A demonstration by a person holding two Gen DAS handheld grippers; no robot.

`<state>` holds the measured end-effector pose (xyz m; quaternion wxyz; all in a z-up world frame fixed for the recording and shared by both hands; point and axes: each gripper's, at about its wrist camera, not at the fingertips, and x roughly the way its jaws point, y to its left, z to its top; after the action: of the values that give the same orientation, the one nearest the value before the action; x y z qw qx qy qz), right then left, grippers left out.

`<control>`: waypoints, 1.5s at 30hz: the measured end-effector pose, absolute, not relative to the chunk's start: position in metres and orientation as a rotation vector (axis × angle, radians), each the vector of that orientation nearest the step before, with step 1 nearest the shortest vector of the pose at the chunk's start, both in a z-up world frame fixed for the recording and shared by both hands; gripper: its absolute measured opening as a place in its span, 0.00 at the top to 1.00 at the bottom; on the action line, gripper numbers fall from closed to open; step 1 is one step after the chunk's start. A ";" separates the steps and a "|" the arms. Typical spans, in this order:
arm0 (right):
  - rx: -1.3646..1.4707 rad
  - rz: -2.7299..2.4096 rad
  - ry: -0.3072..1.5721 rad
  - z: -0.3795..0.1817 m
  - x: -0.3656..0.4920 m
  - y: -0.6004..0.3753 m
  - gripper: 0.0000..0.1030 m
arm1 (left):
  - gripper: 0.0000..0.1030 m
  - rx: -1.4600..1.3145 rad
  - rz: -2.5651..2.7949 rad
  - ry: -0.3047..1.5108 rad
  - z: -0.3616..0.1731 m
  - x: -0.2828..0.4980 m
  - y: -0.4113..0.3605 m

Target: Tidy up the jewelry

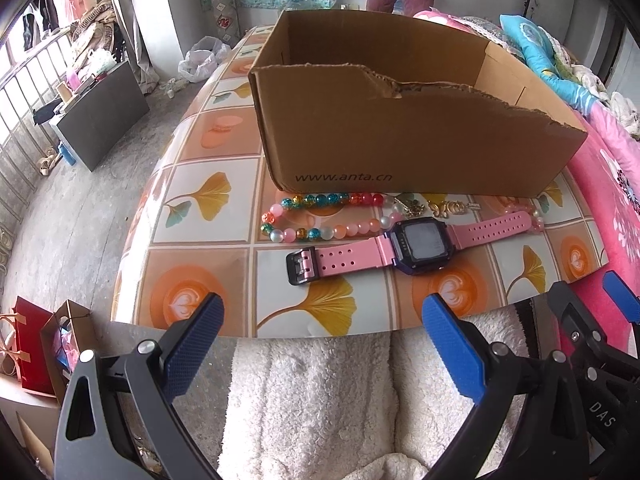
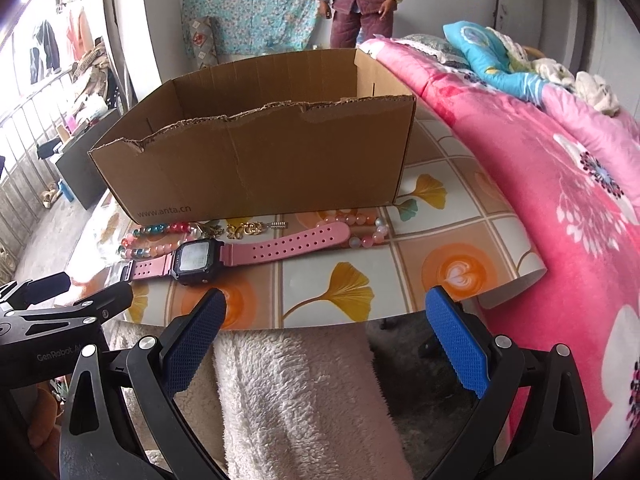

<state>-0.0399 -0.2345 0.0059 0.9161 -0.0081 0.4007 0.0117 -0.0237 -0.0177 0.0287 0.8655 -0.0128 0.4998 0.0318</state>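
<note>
A pink-strapped digital watch (image 1: pixel 416 246) (image 2: pixel 198 259) lies flat on the table in front of an open cardboard box (image 1: pixel 400 144) (image 2: pixel 260 168). A beaded necklace (image 1: pixel 316 216) (image 2: pixel 160 236) of pink and multicoloured beads loops behind the watch. Small gold pieces (image 1: pixel 444 208) (image 2: pixel 244 230) lie against the box's front wall. My left gripper (image 1: pixel 322 312) is open and empty, short of the table's near edge. My right gripper (image 2: pixel 324 308) is open and empty too, near the same edge, to the right of the left one.
The table (image 1: pixel 200 200) (image 2: pixel 440 240) has a glossy tile-and-leaf patterned cover. A pink floral quilt (image 2: pixel 560 184) on a bed borders its right side. A white fleece (image 1: pixel 312 392) lies below the grippers. A child stands at the back (image 2: pixel 360 0). Bags (image 1: pixel 36 352) sit on the floor left.
</note>
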 end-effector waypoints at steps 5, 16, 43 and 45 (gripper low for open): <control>-0.018 0.043 0.722 0.017 -0.052 -0.238 0.07 | 0.05 -0.016 0.044 1.047 0.027 -0.018 -0.020; -0.199 0.278 0.530 0.021 -0.059 -0.216 0.07 | 0.05 -0.177 -0.095 0.980 0.018 -0.018 0.017; -0.462 0.784 0.841 -0.039 0.012 -0.160 0.44 | 0.31 0.238 -0.255 0.819 -0.002 -0.025 0.017; -0.430 0.821 0.883 -0.038 0.021 -0.164 0.48 | 0.37 0.270 -0.295 0.817 -0.005 -0.024 0.010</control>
<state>0.0207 -0.1638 -0.0381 0.8021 -0.2006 0.4120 0.3830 -0.0239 0.0098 -0.0051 0.8983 0.1302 0.3946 -0.1426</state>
